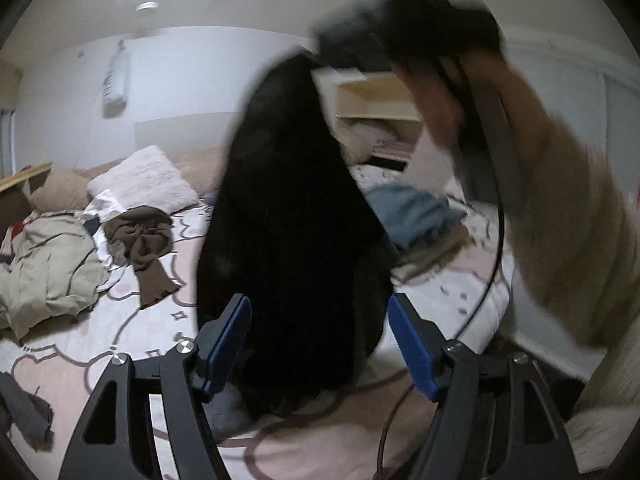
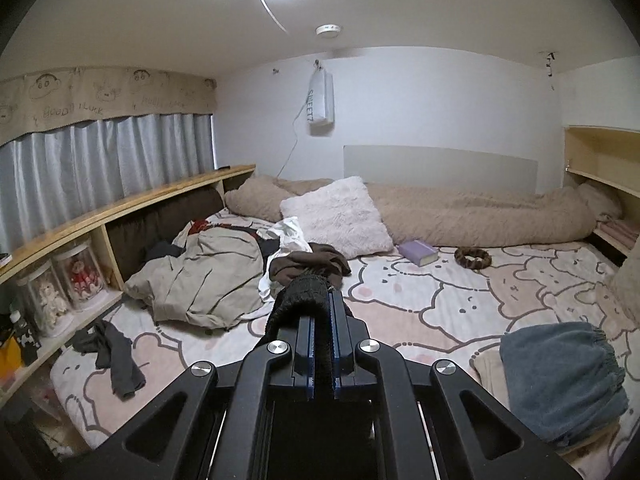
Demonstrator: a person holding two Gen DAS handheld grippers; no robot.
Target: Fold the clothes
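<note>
A black knit garment [image 1: 288,232] hangs in the air above the bed, held at its top by my right gripper [image 1: 360,46], which is blurred. In the right wrist view my right gripper [image 2: 322,300] is shut on a fold of the black garment [image 2: 300,296]. My left gripper [image 1: 320,312] is open, its blue pads on either side of the garment's lower part, not clamped on it. A folded stack with a blue-grey piece on top [image 2: 560,380] lies on the bed at the right; it also shows in the left wrist view [image 1: 412,216].
Unfolded clothes lie on the patterned bedsheet [image 2: 440,312]: a beige garment [image 2: 208,280], a brown one [image 2: 308,264], a dark grey one [image 2: 116,356]. A white pillow [image 2: 340,216], purple book [image 2: 418,252], wooden side shelf [image 2: 120,216] and a cable [image 1: 492,264] are nearby.
</note>
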